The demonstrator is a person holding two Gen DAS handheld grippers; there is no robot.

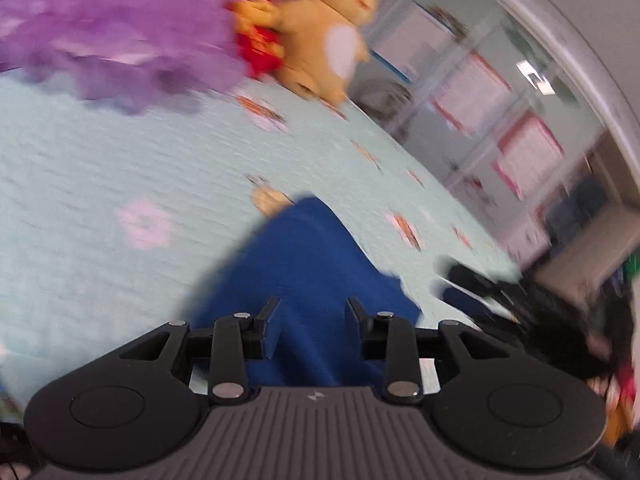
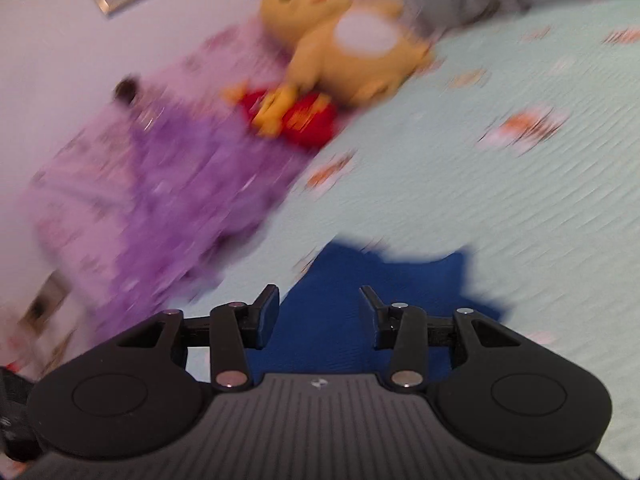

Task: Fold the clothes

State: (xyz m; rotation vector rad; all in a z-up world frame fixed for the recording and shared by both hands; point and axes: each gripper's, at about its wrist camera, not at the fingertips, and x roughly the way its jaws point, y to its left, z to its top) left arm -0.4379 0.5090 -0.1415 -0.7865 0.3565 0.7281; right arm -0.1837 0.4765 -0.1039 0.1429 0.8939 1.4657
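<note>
A pale green bed point(image 1: 80, 184) is carrying a blue garment point(image 1: 316, 264); the left hand-held gripper point(image 1: 313, 312) and right hand-held gripper point(image 2: 320, 304) are hovering above it, jaws parted, gripping nothing.

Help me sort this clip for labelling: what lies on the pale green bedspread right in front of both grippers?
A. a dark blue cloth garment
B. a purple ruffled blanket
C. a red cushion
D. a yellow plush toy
A: the dark blue cloth garment spreads across the pale green bedspread just beyond both grippers' fingers.

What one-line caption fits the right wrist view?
Right gripper open above blue cloth on the bed, plush toy behind.
</note>
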